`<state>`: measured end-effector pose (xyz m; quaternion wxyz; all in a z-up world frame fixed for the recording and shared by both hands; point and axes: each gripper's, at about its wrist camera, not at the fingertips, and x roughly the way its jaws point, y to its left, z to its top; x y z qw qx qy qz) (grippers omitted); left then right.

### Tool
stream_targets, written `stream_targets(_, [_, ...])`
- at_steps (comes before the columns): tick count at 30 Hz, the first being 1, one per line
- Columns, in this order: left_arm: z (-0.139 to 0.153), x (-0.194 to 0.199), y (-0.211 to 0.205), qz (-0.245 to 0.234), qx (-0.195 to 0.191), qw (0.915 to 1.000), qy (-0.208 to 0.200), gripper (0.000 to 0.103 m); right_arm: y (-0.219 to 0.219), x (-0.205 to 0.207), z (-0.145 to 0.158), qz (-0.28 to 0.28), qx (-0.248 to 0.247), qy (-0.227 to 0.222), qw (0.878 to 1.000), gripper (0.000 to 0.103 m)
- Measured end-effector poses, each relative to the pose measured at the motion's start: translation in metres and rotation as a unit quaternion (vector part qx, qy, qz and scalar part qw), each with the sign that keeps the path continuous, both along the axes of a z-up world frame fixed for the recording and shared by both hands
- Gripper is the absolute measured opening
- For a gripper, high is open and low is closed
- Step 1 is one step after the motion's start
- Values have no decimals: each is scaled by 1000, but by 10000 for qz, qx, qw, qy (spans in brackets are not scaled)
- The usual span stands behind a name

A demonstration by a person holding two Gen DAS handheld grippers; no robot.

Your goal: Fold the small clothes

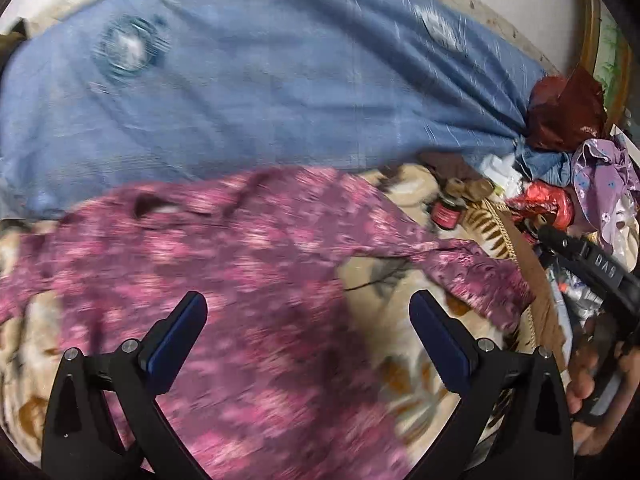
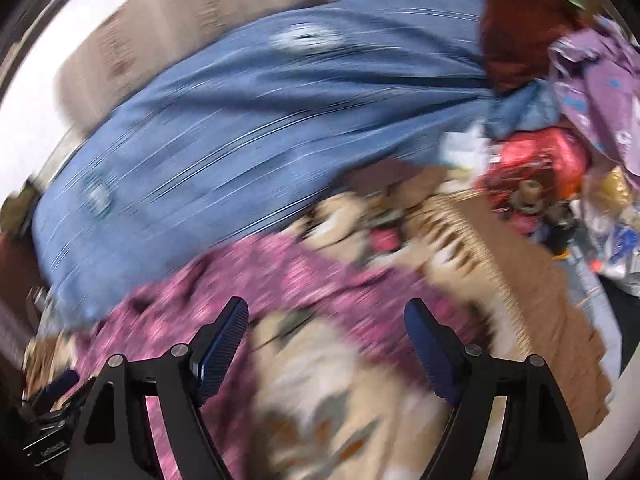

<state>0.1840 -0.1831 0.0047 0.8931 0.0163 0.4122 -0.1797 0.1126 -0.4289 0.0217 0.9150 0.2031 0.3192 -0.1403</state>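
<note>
Pink floral garment (image 1: pixel 224 280) spread flat on the beige blanket (image 1: pixel 404 364), just below the blue pillow (image 1: pixel 240 92), likely laid out for folding; left gripper (image 1: pixel 308 312) and right gripper (image 2: pixel 326 320) both hovering agape, empty, presumably poised to pinch an edge; frames blurred

Ahead of my left hand-held gripper (image 1: pixel 308 312), the pink floral garment (image 1: pixel 240 280) lies flat on the beige patterned blanket (image 1: pixel 400 360), open from above. A large blue bundle (image 1: pixel 260 80) walls off the far side. Clutter (image 1: pixel 560 184) of bags and bottles crowds the right edge, near my right hand-held gripper (image 2: pixel 326 320).
</note>
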Motion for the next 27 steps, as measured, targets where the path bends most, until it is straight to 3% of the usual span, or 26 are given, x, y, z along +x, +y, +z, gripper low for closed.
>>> stream_targets(3, [-21,28,-40,-327,-1,9989,349,102,-46,5,-27,-559,125,153,9982,76])
stream_targets(5, [-36,44,-70,-508,179,9971,536,102,-67,6,-57,-532,324,357,9974,73])
stream_targets(7, [-46,54,-92,-684,108,9948,753,102,-86,4,-86,-510,688,609,9945,51])
stream_targets(11, [-59,65,-127,-950,-131,9897,1064,102,-102,-3,-106,-314,1481,539,9870,44])
stream_targets(12, [-62,68,-133,-988,-151,9884,1141,102,-100,0,-108,-165,1591,552,9856,17])
stream_targets(13, [-62,71,-138,-1051,-194,9864,1250,102,-95,4,-111,32,1754,544,9830,6])
stream_targets(15, [-57,77,-140,-1101,-347,9842,1345,102,-91,-2,-104,-1,1780,412,9832,6])
stream_targets(18, [-43,83,-124,-1001,-536,9841,1369,102,-74,-14,-68,449,1456,-78,9883,6])
stream_targets(21, [-35,87,-103,-915,-688,9827,1453,102,-41,-25,-38,1363,950,-304,9856,7])
stream_targets(24, [-38,88,-88,-768,-564,9844,1480,102,7,-25,-38,2578,468,151,9650,14])
stream_targets(25, [-42,89,-86,-722,-496,9842,1538,102,29,-23,-50,3082,288,431,9499,22])
stream_targets(27, [-53,90,-83,-726,-480,9798,1800,102,48,-17,-73,3520,259,783,9323,40])
